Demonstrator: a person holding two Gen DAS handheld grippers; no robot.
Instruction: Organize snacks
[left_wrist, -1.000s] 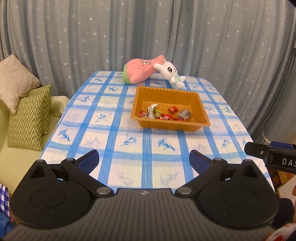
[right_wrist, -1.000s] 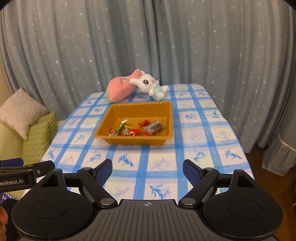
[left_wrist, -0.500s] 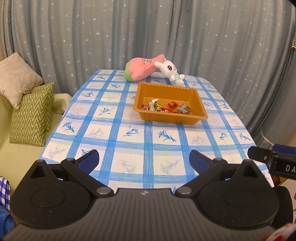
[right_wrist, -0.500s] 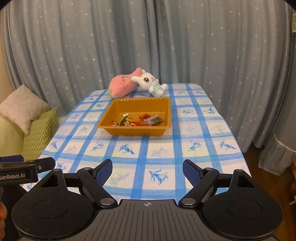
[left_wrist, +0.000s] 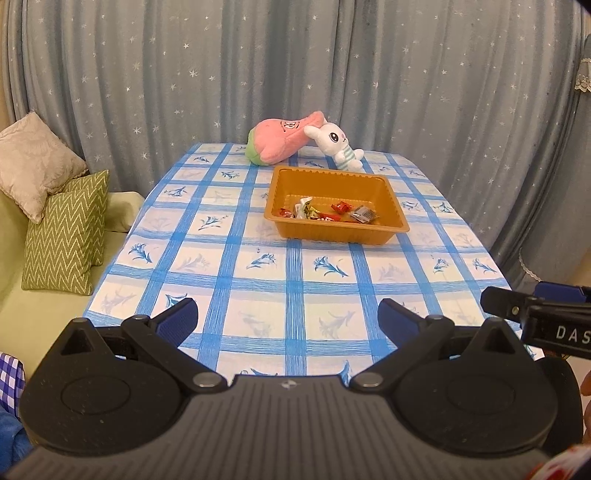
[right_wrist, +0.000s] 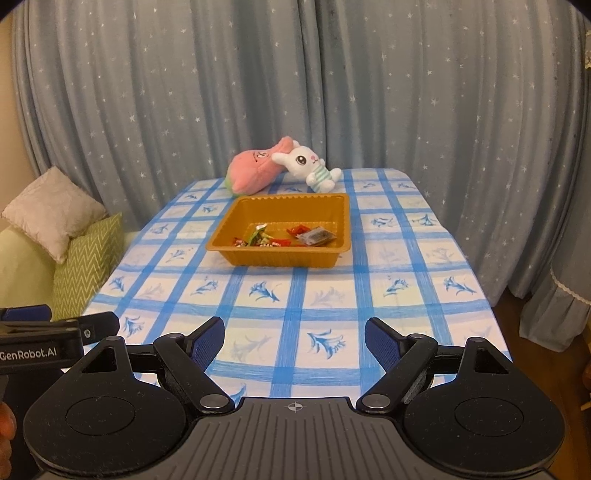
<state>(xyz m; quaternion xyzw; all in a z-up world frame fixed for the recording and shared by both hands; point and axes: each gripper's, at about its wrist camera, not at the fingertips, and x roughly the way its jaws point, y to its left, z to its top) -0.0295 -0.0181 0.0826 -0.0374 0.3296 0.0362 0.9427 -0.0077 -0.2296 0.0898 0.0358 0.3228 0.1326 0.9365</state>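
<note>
An orange plastic tray stands on the blue checked tablecloth; it also shows in the right wrist view. Several wrapped snacks lie in its near half, also seen in the right wrist view. My left gripper is open and empty over the table's near edge, far from the tray. My right gripper is open and empty, also at the near edge. Each gripper shows at the side of the other's view: the right one in the left wrist view, the left one in the right wrist view.
A pink plush and a white bunny plush lie at the table's far end behind the tray. A green sofa with cushions stands left of the table. Starred curtains hang behind and to the right.
Both grippers have pulled back from the tray toward the near table edge and risen a little. The tray and snacks look smaller and have not moved. Both grippers stay open.
</note>
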